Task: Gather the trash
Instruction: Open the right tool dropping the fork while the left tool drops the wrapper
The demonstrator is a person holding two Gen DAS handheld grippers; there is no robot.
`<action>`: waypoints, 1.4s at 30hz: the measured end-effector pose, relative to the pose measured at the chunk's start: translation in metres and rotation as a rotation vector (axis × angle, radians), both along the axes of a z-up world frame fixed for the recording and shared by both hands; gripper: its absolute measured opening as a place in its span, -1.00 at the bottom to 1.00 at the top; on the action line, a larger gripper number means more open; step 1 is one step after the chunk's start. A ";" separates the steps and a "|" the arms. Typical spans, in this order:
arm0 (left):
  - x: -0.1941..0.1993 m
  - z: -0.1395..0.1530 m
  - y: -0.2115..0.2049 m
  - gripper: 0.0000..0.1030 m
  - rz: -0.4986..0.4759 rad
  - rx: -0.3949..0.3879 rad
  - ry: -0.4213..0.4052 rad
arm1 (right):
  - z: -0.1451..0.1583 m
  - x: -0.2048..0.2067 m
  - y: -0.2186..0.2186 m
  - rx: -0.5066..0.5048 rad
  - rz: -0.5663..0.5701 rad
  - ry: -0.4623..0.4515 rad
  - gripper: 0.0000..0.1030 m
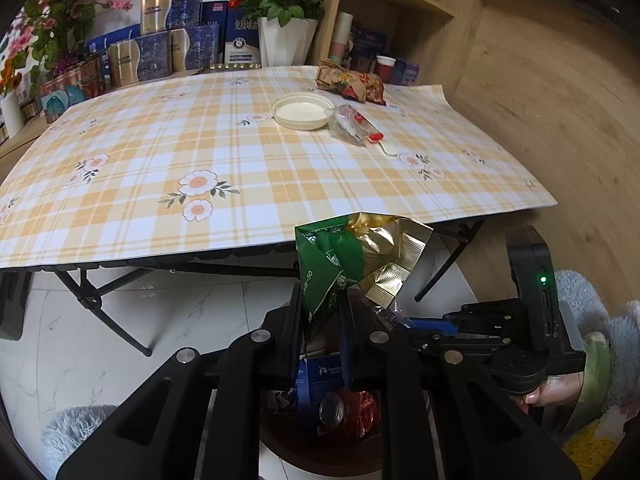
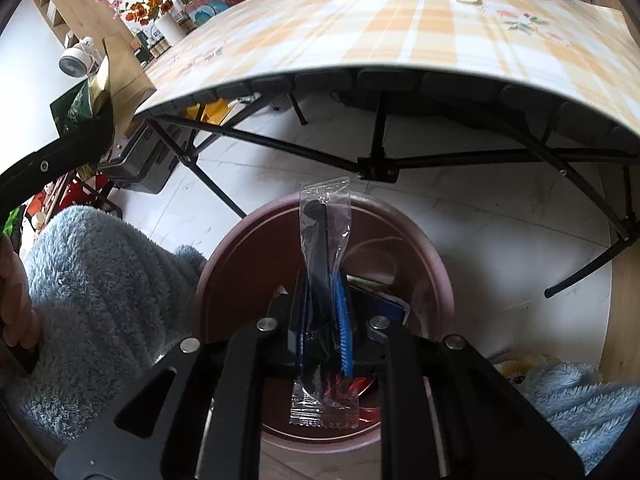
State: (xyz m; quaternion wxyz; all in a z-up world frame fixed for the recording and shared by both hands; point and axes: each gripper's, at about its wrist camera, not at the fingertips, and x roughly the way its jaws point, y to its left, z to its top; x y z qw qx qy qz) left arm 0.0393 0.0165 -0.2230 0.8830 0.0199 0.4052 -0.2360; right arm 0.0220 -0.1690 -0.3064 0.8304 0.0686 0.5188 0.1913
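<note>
Risk: left gripper (image 1: 320, 312) clamps green wrapper (image 1: 332, 264), right gripper (image 2: 320, 320) clamps clear packet (image 2: 325, 216); either release may miss the bin (image 2: 224, 264) rim.

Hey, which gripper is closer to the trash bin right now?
Right. The right gripper, shut on a clear utensil packet, hangs directly over the brown bin. The left gripper, holding a green-gold wrapper, sits up off to the side.
</note>
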 end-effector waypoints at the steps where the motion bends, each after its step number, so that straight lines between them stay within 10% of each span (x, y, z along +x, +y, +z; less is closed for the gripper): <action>1: 0.001 -0.001 -0.001 -0.70 -0.001 0.003 0.003 | -0.001 -0.002 0.001 -0.009 -0.001 -0.001 -0.38; 10: 0.006 -0.011 -0.009 -0.70 -0.011 0.055 0.036 | 0.018 -0.003 -0.007 -0.069 -0.047 -0.075 0.62; 15: 0.010 -0.022 -0.018 -0.70 -0.028 0.120 0.076 | 0.050 -0.012 -0.022 -0.181 -0.159 -0.201 0.87; 23: 0.003 -0.040 -0.048 -0.70 -0.102 0.279 0.091 | 0.085 -0.023 -0.061 -0.210 -0.308 -0.337 0.88; 37: -0.005 -0.077 -0.075 -0.66 -0.231 0.462 0.185 | 0.078 -0.021 -0.084 -0.206 -0.413 -0.318 0.88; 42: -0.008 -0.080 -0.078 0.23 -0.243 0.495 0.177 | 0.077 -0.022 -0.088 -0.197 -0.435 -0.312 0.88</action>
